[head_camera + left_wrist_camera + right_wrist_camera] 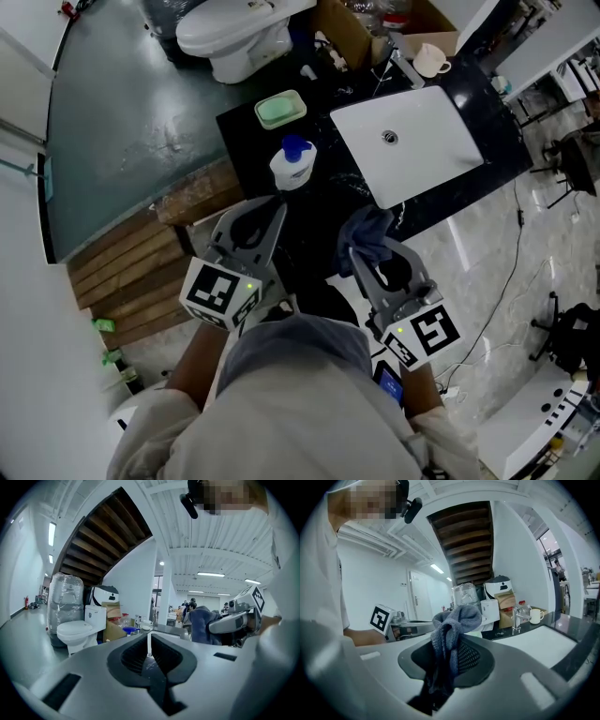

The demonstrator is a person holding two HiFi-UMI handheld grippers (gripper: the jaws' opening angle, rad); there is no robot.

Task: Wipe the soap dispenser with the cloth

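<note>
- Right, the soap dispenser (292,167) stands upright on the dark counter (246,131), just left of the sink (422,150), untouched.
- The grey-blue cloth (451,625) is bunched in the right gripper's (455,654) clenched jaws, near the sink's front corner.
- The left gripper (149,643), left of the sink, is closed tight on nothing.
- A green soap dish (280,110) lies left of the sink.

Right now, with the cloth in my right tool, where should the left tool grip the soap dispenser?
Take the soap dispenser by its white body, below the blue pump, coming level from the near side. It stands upright on the counter, and the body looks steadier than the pump. Open the shut left tool first.
</note>
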